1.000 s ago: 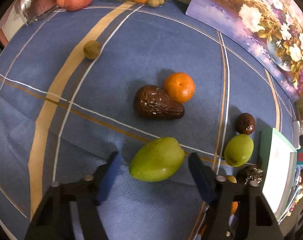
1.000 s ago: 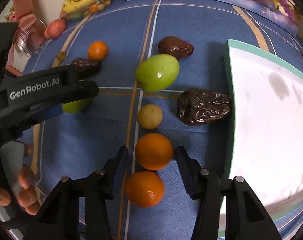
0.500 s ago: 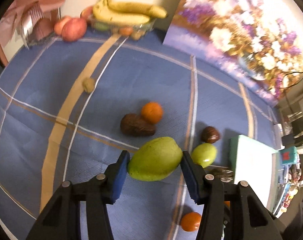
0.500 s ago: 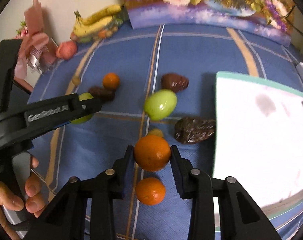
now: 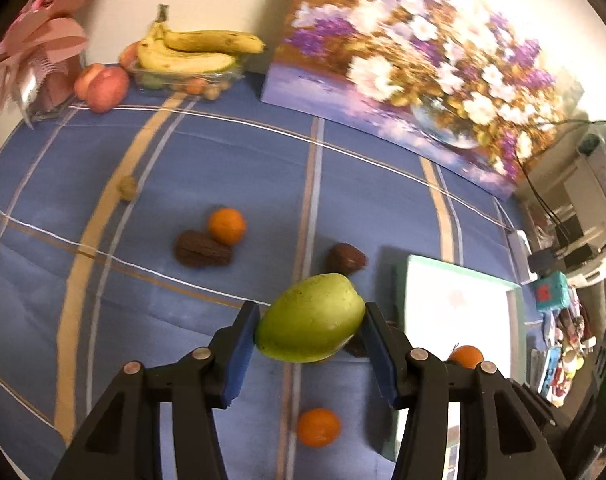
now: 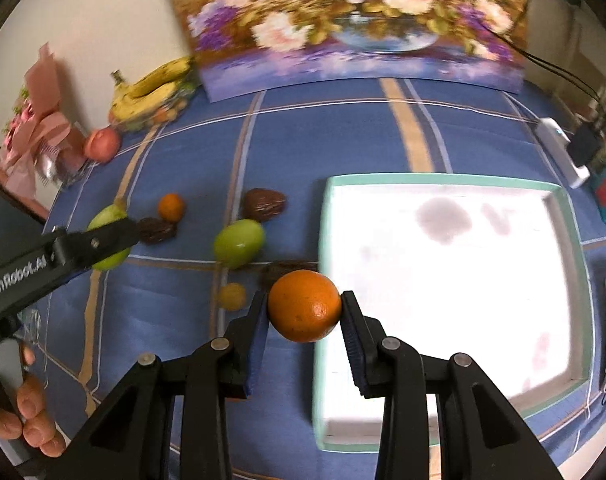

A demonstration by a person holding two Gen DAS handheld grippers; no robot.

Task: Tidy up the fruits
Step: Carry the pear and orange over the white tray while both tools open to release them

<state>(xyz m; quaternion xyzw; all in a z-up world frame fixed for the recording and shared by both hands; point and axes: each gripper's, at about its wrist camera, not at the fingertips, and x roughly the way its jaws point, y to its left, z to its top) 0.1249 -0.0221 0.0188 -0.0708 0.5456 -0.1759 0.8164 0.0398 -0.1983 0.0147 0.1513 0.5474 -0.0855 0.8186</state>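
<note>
My left gripper (image 5: pixel 311 314) is shut on a large green mango (image 5: pixel 303 320) and holds it above the blue cloth. My right gripper (image 6: pixel 305 300) is shut on an orange (image 6: pixel 304 308), held up beside the left rim of the white tray (image 6: pixel 323 240). In the right wrist view the left gripper (image 6: pixel 63 252) shows at the left with the mango (image 6: pixel 105 216) in it. On the cloth lie a green fruit (image 6: pixel 239 242), three dark brown fruits (image 6: pixel 264 204) (image 6: pixel 157 230) (image 6: pixel 287 270), a small orange (image 6: pixel 171 207), a little yellow fruit (image 6: pixel 232 296) and another orange (image 5: pixel 317 427).
The white tray (image 5: pixel 463 274) has a green rim and nothing in it. Bananas (image 5: pixel 195 52) on a clear box, a peach (image 5: pixel 101 86) and a flower painting (image 5: pixel 415 60) stand along the back wall. A person's hand (image 6: pixel 27 432) grips the left tool. Cables and clutter sit at the right edge.
Both grippers stood open around their fruit on the cloth, then closed on it. Both have risen, lifting the mango and the orange off the cloth, and swung toward the tray.
</note>
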